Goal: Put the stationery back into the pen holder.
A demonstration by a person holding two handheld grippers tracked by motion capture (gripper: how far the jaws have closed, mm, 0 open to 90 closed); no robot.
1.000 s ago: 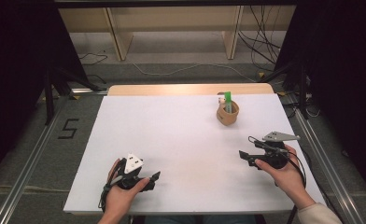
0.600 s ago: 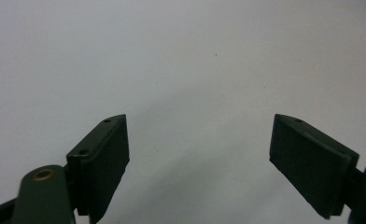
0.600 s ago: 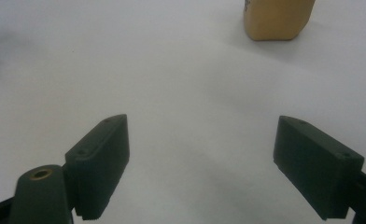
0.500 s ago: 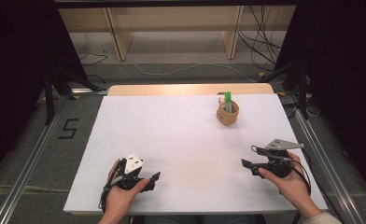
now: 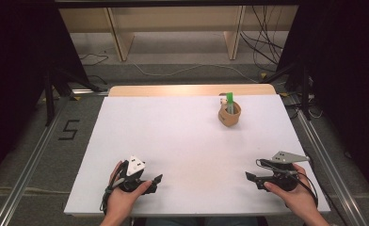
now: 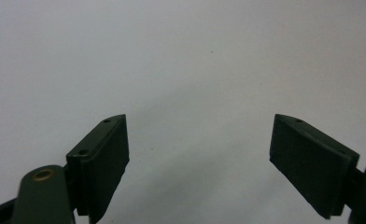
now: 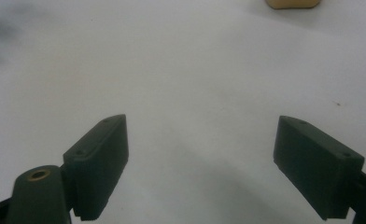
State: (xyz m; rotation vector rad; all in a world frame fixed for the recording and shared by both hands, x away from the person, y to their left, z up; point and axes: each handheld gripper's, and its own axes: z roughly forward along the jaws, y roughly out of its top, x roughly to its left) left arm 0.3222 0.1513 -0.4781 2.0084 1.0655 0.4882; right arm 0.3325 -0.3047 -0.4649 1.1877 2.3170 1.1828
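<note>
A small tan cup stands at the back right of the white table, with a green stick upright in it. The cup's base peeks in at the top of the right gripper view. My left gripper rests low at the table's front left, held in a hand, open with nothing between its jaws. My right gripper sits at the front right, also open and empty, pointing left across the table.
The table's front edge lies just below both hands. Metal rails run along both sides of the table. Cables and wooden legs stand on the floor beyond the far edge. A "5" mark sits on the floor at left.
My right gripper has drawn back toward the front edge of the table and lowered. The left gripper has stayed in place.
</note>
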